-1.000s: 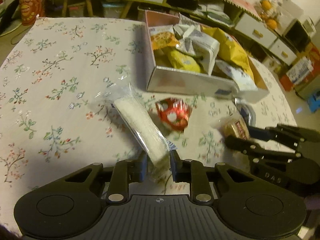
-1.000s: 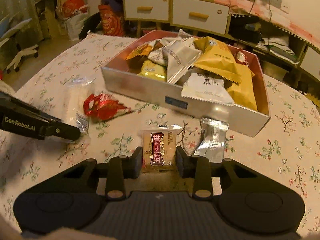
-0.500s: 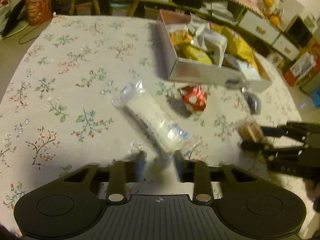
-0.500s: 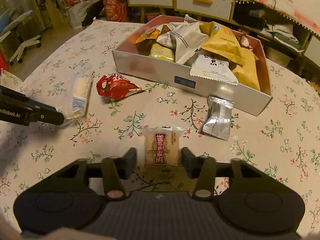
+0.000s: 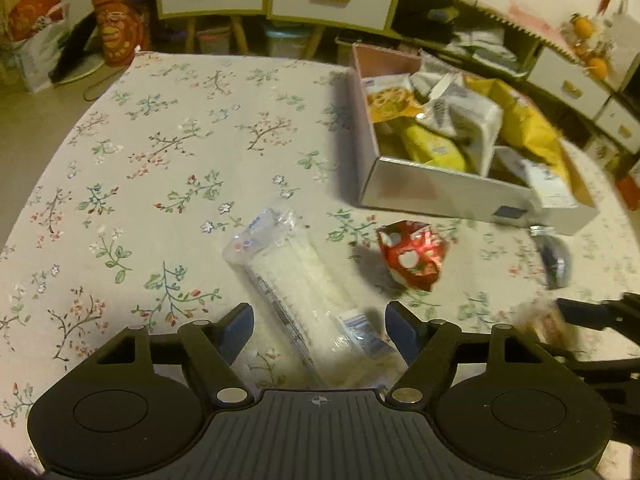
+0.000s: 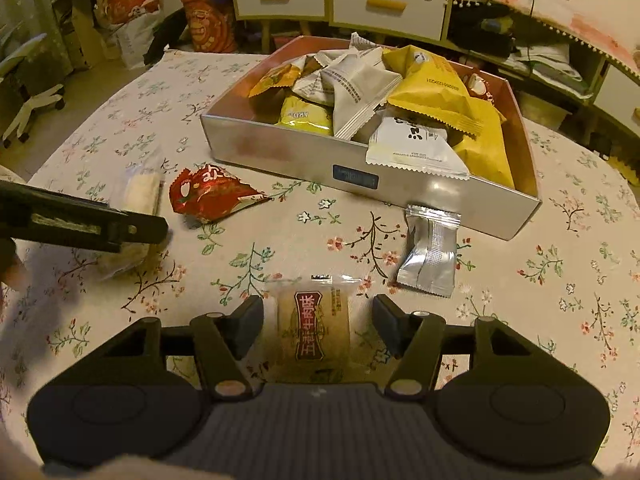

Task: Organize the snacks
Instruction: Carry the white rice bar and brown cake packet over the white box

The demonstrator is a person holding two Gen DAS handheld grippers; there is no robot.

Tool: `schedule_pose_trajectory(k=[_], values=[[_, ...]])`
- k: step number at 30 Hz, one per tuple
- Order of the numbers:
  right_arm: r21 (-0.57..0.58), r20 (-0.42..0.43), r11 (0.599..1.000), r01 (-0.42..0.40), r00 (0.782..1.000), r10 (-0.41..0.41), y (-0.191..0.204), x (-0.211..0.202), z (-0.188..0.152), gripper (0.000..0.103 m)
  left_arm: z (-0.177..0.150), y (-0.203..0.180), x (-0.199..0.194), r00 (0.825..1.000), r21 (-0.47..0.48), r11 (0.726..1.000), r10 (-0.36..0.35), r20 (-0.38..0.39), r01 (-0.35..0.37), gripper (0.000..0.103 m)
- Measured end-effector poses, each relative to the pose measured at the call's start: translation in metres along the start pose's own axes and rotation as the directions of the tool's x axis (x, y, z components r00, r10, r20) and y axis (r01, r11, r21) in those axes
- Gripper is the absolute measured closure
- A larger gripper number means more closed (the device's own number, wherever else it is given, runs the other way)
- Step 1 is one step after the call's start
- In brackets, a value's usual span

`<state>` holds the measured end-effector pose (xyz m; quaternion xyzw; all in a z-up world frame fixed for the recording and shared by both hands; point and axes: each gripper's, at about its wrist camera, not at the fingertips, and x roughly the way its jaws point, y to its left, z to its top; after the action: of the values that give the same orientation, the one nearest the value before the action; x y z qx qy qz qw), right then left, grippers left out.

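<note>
A long clear pack of white rice crackers (image 5: 296, 284) lies on the flowered tablecloth (image 5: 160, 160). Its near end sits between the jaws of my left gripper (image 5: 320, 328), which are opening; neither pad touches it. A small tan beef-snack packet (image 6: 314, 328) lies flat between the jaws of my right gripper (image 6: 318, 318), also opening, with a gap on each side. A red foil packet (image 5: 414, 254) and a silver packet (image 6: 430, 252) lie loose in front of the silver box (image 6: 280, 152), which is heaped with yellow, white and grey snack bags.
The left gripper (image 6: 158, 230) reaches in from the left edge of the right wrist view, over the rice crackers (image 6: 140, 192). Drawers and cluttered shelves stand beyond the table's far edge. Bare cloth stretches to the left of the box.
Both grippers have opened. The left let go of the rice cracker pack and the right let go of the tan packet; both packs now lie on the cloth.
</note>
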<state>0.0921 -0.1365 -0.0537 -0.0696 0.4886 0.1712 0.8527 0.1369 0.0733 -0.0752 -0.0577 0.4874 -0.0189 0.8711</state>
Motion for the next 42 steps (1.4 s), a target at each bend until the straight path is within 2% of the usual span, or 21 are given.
schedule_pose_trajectory(k=[3,6,7,11,14,22,34,42], values=[[-0.005,0.007,1.0,0.007,1.0,-0.007,0.001,0.001,-0.001,0.046,0.0,-0.003,0.002,0.999,0.025,0.999,0.032,0.007,-0.032,0.034],[-0.024,0.017,1.0,0.015,1.0,-0.015,0.003,0.0,-0.002,0.048,-0.001,-0.006,0.001,0.998,0.048,0.997,0.058,0.011,-0.058,0.043],[-0.029,0.018,0.999,0.017,1.0,-0.016,0.003,0.0,-0.002,0.049,-0.002,-0.006,0.001,0.998,0.06,0.996,0.064,0.012,-0.065,0.049],[-0.041,0.018,0.999,0.012,1.0,-0.011,0.006,-0.002,-0.001,0.069,-0.002,-0.005,-0.003,0.997,0.085,0.994,0.074,0.011,-0.075,0.071],[-0.067,0.015,0.998,0.023,1.0,-0.022,0.01,-0.003,-0.002,0.07,-0.001,-0.003,-0.004,0.997,0.079,0.994,0.073,-0.005,-0.072,0.083],[-0.027,0.01,1.0,-0.003,1.0,0.003,0.007,-0.007,0.0,0.071,0.0,0.002,-0.013,0.999,0.041,0.999,0.029,-0.016,-0.029,0.086],[0.084,0.065,0.996,-0.032,0.998,0.026,-0.01,-0.027,0.012,0.072,0.01,0.005,-0.04,0.998,0.003,0.999,-0.045,0.048,0.044,0.086],[0.182,0.135,0.982,-0.056,0.99,0.032,-0.022,-0.038,0.03,0.072,0.017,-0.009,-0.054,0.986,-0.002,0.992,-0.126,0.107,0.127,0.086]])
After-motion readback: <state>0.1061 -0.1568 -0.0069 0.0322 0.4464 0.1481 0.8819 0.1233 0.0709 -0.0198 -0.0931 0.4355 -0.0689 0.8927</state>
